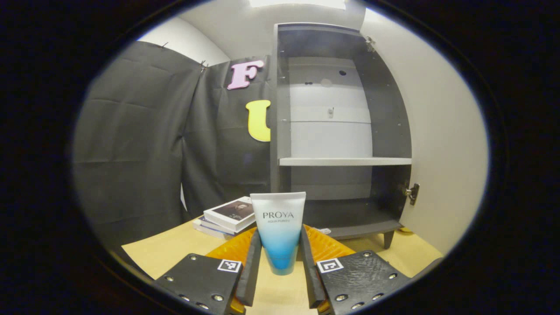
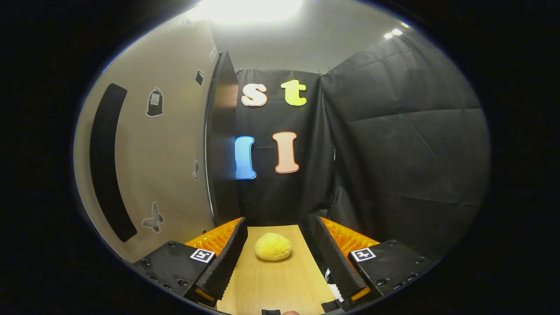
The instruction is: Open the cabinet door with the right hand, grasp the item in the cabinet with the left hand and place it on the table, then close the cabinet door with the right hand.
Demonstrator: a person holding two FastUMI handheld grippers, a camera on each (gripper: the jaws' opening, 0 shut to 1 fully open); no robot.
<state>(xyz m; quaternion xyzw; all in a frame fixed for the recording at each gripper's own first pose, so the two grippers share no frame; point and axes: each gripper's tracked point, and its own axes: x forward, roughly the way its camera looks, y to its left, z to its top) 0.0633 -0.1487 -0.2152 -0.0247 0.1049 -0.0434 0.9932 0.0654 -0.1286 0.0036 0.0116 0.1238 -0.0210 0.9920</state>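
Note:
A white-to-blue tube (image 1: 278, 227) stands cap-down between the fingers of my left gripper (image 1: 280, 236), which press on both its sides. It is over the wooden table (image 1: 166, 253), in front of the open grey cabinet (image 1: 341, 131); I cannot tell whether its cap touches the table. The cabinet's shelves (image 1: 345, 161) are bare. Its pale door (image 1: 442, 148) is swung wide to the right. In the right gripper view the door's outer face (image 2: 170, 144), with a long black handle (image 2: 107, 162), is at the left. My right gripper (image 2: 281, 225) is open beside it, holding nothing.
A stack of books (image 1: 227, 216) lies on the table left of the cabinet. A yellow round soft thing (image 2: 273, 246) sits on the tabletop (image 2: 280, 284) ahead of the right gripper. Black cloth walls close in behind and to the sides.

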